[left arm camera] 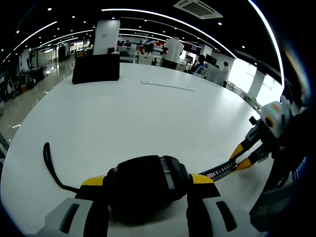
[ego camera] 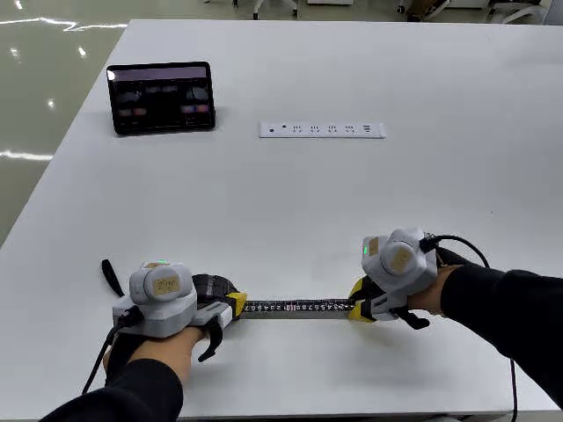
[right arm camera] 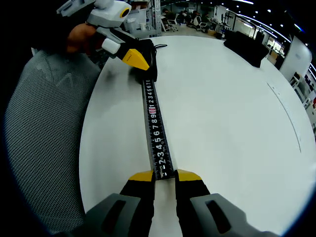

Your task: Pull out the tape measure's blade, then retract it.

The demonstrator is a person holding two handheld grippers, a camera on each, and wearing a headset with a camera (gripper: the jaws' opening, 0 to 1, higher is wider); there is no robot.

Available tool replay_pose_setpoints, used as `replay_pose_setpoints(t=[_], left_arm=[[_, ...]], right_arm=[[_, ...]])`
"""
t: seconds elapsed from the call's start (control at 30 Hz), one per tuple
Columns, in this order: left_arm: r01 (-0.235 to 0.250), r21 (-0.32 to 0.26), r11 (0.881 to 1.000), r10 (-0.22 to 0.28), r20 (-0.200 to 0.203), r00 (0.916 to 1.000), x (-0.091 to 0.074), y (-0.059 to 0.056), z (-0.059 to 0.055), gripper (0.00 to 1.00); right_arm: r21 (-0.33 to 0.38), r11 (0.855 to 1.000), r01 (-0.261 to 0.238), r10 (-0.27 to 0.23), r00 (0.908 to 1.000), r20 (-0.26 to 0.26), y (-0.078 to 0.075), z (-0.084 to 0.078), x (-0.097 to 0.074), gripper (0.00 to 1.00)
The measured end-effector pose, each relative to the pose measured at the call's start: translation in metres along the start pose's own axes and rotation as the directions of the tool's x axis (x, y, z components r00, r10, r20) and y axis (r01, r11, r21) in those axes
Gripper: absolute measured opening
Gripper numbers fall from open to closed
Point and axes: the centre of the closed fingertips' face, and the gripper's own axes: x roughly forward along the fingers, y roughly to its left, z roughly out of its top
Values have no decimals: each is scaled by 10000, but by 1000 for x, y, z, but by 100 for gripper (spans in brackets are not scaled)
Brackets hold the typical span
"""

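Head view gives us both forearms in dark sleeves reaching in over the near edge of the white worktop [ego camera: 352, 202]. Each hand is wrapped around its gripper from behind, and the two grippers point at each other. The left claw [ego camera: 230, 308] clamps the black tape measure case [ego camera: 214, 287] between its yellow-tipped jaws, close to the near edge and left of its middle. A black strap [ego camera: 111, 277] lies beside it toward the left edge. The right claw [ego camera: 359, 309] pinches the free end of the blade [ego camera: 297, 306].

We see the blade printed face up, its long axis parallel to the near edge, stretched straight between the two claws. Right gripper view lets us read white numerals 2 to 9, then a red-marked 10, climbing away from the right claw. A dark tablet [ego camera: 161, 96] stands toward the far left corner, and a white power strip [ego camera: 322, 130] lies beyond the worktop's middle.
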Motion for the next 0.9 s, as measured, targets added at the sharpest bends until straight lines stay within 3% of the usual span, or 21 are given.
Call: replay_pose_setpoints(t=[0.9], left_arm=[[47, -55, 10000, -47, 26, 10000, -1, 0, 0, 59]], right_arm=[[105, 9999, -9, 6, 9997, 254, 2, 14, 7, 11]])
